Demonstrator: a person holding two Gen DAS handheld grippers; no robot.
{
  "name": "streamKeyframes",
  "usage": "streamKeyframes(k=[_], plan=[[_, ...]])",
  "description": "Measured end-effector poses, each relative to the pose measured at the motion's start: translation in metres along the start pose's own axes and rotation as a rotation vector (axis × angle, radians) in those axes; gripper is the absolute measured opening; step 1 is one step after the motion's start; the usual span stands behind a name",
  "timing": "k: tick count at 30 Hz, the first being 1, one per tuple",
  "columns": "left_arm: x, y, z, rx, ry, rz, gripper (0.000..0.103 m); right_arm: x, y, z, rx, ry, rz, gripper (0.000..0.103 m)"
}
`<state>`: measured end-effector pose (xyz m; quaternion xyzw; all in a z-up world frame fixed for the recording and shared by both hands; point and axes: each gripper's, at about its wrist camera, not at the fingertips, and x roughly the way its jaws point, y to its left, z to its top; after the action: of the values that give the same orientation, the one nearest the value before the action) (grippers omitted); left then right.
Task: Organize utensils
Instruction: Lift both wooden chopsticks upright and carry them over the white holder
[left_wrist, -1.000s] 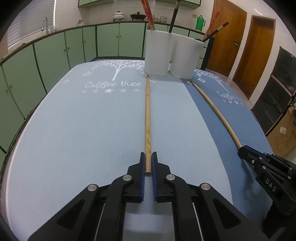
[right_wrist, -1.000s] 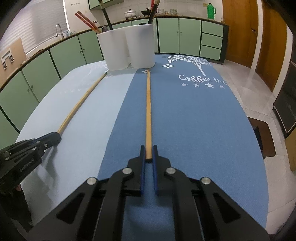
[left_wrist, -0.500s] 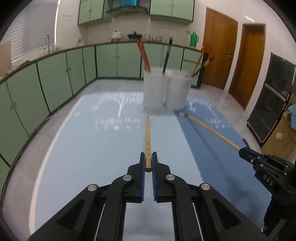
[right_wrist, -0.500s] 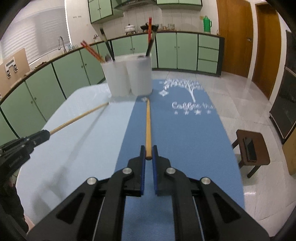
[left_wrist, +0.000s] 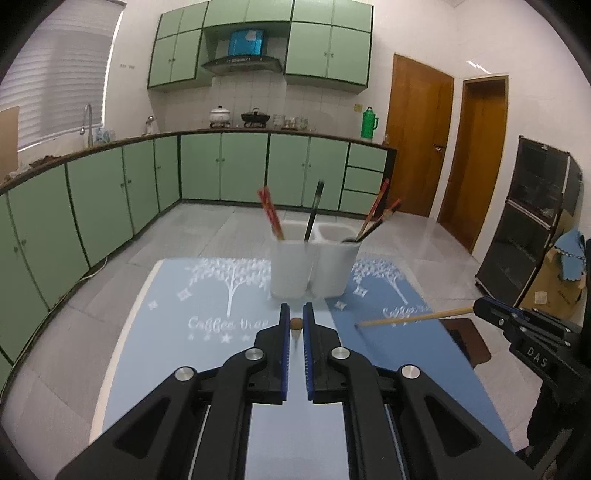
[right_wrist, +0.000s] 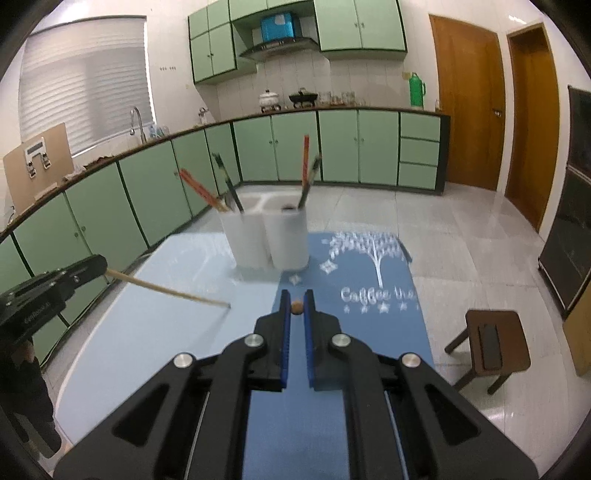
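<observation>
Wooden chopstick (left_wrist: 296, 323) is sitting clamped in the left gripper (left_wrist: 296, 325), pointing at twelve o'clock toward the white twin-cup holder (left_wrist: 314, 266) on the blue worktop (left_wrist: 177, 332); the right gripper (right_wrist: 296, 308) is pinching another wooden chopstick (right_wrist: 296, 307) likewise.

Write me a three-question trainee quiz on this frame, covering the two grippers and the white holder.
1. True or false: each gripper is shut on one wooden chopstick.
2. Where do the red chopsticks stand? A) flat on the mat B) in the white holder C) on the stool
3. Fill in: in the left wrist view, the right gripper's chopstick hangs above the darker ____ mat.

Key:
1. True. The left gripper clamps the left chopstick, seen end-on; the right gripper clamps its own the same way.
2. B
3. blue
</observation>
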<state>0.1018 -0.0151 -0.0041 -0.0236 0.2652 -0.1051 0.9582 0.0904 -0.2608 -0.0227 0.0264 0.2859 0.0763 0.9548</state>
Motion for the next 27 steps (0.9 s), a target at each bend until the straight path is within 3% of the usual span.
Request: streamKeyframes(k=[17,27], plan=[[-0.009,-0.007,0.049,0.043,-0.058,-0.053,0.007,-0.011,0.014,0.084,-0.092,-0.039,0.123,0.006],[-0.033,-0.013,0.121,0.091,-0.223,-0.044,0.007,-0.03,0.01,0.162,-0.102,-0.182,0.122,0.006]])
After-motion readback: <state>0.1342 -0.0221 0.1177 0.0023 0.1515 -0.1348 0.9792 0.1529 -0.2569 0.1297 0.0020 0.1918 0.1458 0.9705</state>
